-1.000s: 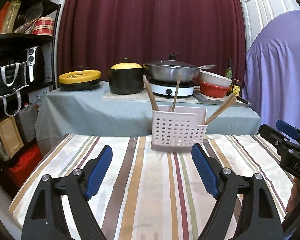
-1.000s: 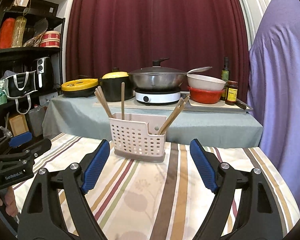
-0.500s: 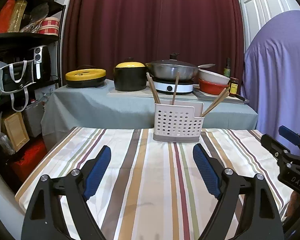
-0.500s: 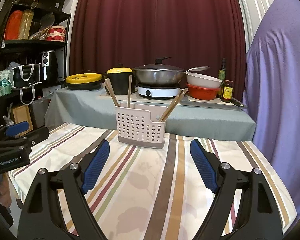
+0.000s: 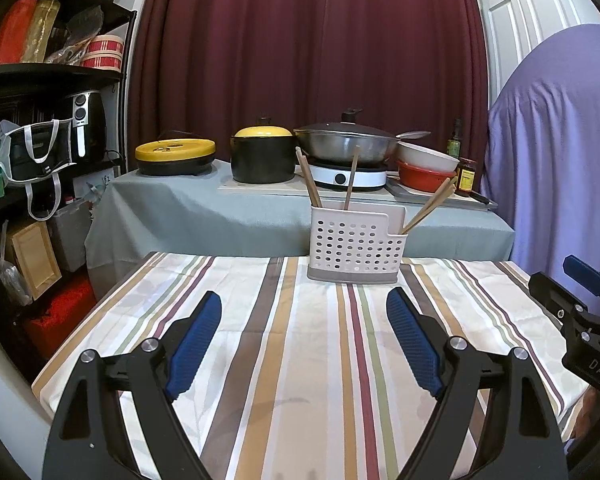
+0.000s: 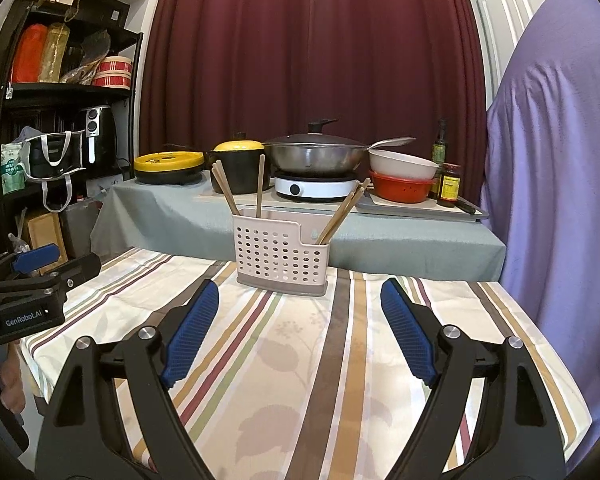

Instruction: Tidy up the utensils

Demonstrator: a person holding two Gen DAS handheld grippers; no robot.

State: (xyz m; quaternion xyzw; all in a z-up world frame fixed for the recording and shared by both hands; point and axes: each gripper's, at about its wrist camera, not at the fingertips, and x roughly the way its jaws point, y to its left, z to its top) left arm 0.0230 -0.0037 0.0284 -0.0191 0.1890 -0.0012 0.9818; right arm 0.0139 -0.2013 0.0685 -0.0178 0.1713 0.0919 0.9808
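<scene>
A pale perforated utensil holder (image 5: 354, 246) stands at the far edge of the striped table; it also shows in the right wrist view (image 6: 282, 254). Wooden chopsticks (image 5: 430, 206) lean out of its right compartment, and more chopsticks (image 5: 309, 178) stand in its left one; they also show in the right wrist view (image 6: 342, 210). My left gripper (image 5: 304, 320) is open and empty, well short of the holder. My right gripper (image 6: 300, 314) is open and empty, also short of the holder. Each gripper shows at the edge of the other's view.
The striped tablecloth (image 5: 284, 360) covers the near table. Behind it a grey-covered counter (image 5: 220, 216) holds a yellow-lidded pot (image 5: 263, 156), a wok (image 5: 346, 146), bowls (image 5: 426, 168) and bottles. A black shelf (image 5: 40, 120) stands left; a purple-draped shape (image 5: 556, 140) stands right.
Both grippers have drawn back from the holder, which now looks smaller and farther. Both stay open and empty.
</scene>
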